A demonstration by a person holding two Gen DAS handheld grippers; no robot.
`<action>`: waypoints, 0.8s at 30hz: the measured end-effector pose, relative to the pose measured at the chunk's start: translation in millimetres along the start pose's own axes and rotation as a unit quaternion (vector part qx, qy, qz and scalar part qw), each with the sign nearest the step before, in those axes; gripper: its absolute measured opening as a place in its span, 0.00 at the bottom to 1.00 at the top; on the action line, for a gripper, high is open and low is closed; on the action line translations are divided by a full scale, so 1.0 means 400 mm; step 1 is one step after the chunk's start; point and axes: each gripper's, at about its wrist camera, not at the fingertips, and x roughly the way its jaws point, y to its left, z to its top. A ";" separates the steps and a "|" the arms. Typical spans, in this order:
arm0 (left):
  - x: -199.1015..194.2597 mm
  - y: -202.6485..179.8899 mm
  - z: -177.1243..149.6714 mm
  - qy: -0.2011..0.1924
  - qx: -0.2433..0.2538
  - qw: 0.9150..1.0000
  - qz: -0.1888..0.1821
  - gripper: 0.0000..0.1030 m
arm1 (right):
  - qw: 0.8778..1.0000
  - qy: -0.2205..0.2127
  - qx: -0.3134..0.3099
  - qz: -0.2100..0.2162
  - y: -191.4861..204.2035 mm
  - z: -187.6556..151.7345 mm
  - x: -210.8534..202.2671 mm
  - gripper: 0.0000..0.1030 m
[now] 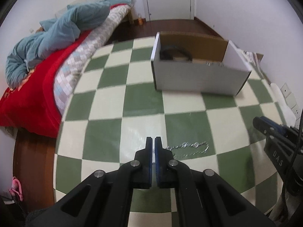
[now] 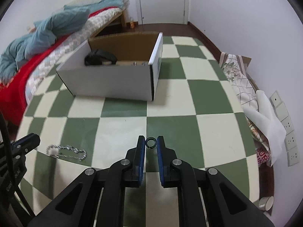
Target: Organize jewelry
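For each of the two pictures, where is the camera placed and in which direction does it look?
Left wrist: sits on the left gripper, looks along its nearly closed fingers across the checkered mat to the silver chain; the right gripper shows at the right edge.
Right wrist: sits on the right gripper, which pinches a small dark ring.
Shared: chain, cardboard box, bed, door.

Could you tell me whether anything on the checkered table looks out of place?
The silver chain lies loose in a crooked loop on the checkered table, outside the cardboard box; the left hand-held gripper is closed beside it.
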 end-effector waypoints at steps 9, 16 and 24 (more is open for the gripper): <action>-0.109 -0.005 0.064 -0.049 -0.011 0.999 -0.019 0.00 | 0.998 -0.049 0.025 0.023 -0.007 0.050 -0.130 0.13; -0.136 0.065 0.105 -0.034 -0.063 0.992 -0.107 0.02 | 0.996 -0.073 0.038 0.039 -0.015 0.094 -0.206 0.13; 0.040 0.026 0.058 0.059 -0.037 0.991 -0.119 0.55 | 0.996 -0.044 0.062 0.035 -0.070 0.058 -0.170 0.13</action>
